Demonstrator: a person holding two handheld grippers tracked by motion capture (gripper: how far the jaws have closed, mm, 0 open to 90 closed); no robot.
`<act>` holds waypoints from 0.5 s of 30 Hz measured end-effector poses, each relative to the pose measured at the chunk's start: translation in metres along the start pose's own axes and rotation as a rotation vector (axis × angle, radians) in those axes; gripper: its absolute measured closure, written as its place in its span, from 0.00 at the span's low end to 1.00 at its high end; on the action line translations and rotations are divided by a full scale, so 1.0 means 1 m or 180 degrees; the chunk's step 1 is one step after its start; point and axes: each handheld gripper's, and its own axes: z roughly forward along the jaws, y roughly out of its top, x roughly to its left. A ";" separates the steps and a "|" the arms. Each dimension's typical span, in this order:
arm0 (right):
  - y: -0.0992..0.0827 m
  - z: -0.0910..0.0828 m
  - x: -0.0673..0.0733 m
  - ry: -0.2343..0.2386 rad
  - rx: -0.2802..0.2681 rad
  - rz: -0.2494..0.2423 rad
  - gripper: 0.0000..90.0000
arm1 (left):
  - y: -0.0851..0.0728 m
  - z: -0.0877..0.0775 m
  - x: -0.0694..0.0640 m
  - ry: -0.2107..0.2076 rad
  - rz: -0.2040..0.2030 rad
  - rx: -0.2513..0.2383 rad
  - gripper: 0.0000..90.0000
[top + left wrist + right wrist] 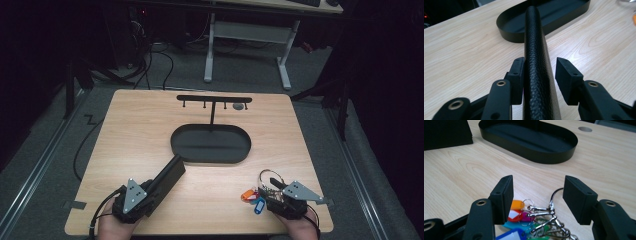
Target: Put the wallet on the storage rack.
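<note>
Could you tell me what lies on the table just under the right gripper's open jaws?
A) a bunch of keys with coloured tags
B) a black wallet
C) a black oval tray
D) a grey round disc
A: in the right gripper view, the bunch of keys with coloured tags lies on the table below the open right gripper.

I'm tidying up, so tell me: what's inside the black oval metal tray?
The black oval metal tray holds nothing visible on its floor; a thin black hook stand rises from its far side. The near wall hides a strip of floor.
</note>
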 end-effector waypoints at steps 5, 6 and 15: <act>-0.007 -0.001 -0.008 0.0061 -0.0011 0.0086 0.47 | 0.009 0.005 0.003 -0.0016 0.0025 0.0179 0.69; -0.008 0.000 -0.010 0.0078 -0.0017 0.0121 0.47 | 0.012 0.006 0.004 -0.0038 0.0044 0.0248 0.69; -0.006 -0.012 -0.018 0.0262 -0.0245 0.0324 0.47 | 0.038 0.004 0.012 -0.0125 0.0213 0.0742 0.70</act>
